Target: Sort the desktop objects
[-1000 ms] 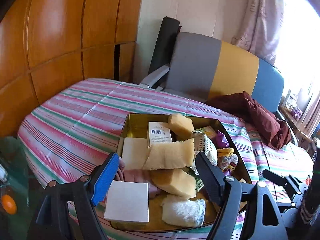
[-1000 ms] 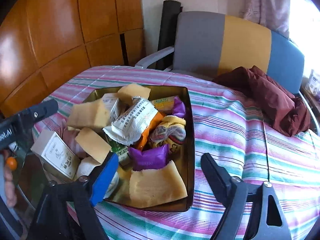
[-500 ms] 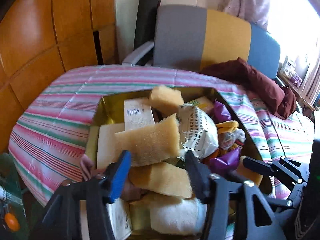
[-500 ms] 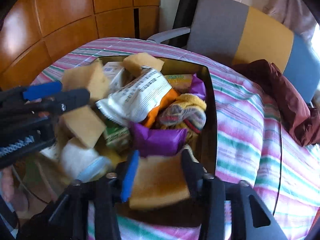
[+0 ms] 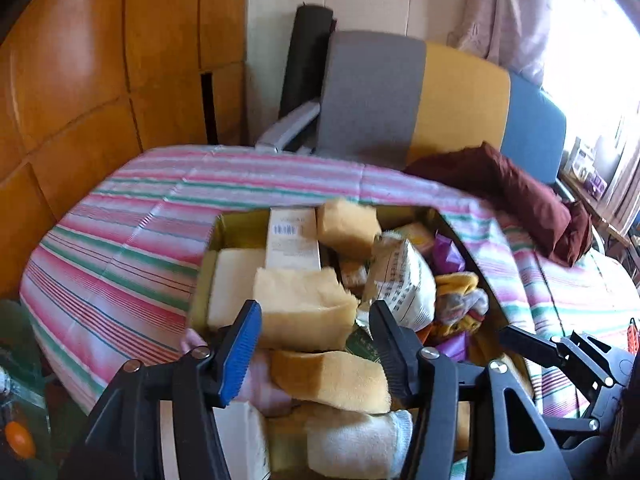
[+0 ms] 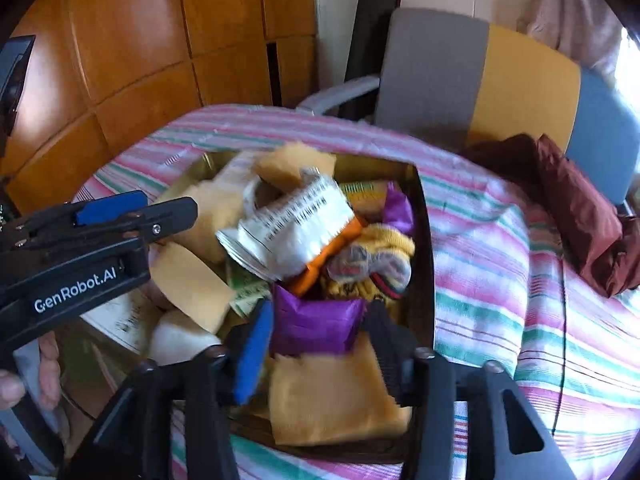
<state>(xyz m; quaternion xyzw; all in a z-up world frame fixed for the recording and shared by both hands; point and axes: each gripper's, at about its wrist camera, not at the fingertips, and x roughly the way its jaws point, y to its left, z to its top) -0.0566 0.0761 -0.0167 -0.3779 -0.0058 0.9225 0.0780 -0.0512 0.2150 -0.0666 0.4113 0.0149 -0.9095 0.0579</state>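
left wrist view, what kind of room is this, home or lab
Most likely a lived-in room at home: a striped cloth covers the table, an upholstered chair stands behind it, a curtained window and wooden cabinet doors line the walls.

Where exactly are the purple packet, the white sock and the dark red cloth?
purple packet [image 6: 318,324]: right wrist view, middle of its shiny front.
white sock [image 5: 356,446]: left wrist view, its ribbed body.
dark red cloth [image 5: 516,196]: left wrist view, middle of the crumpled heap.
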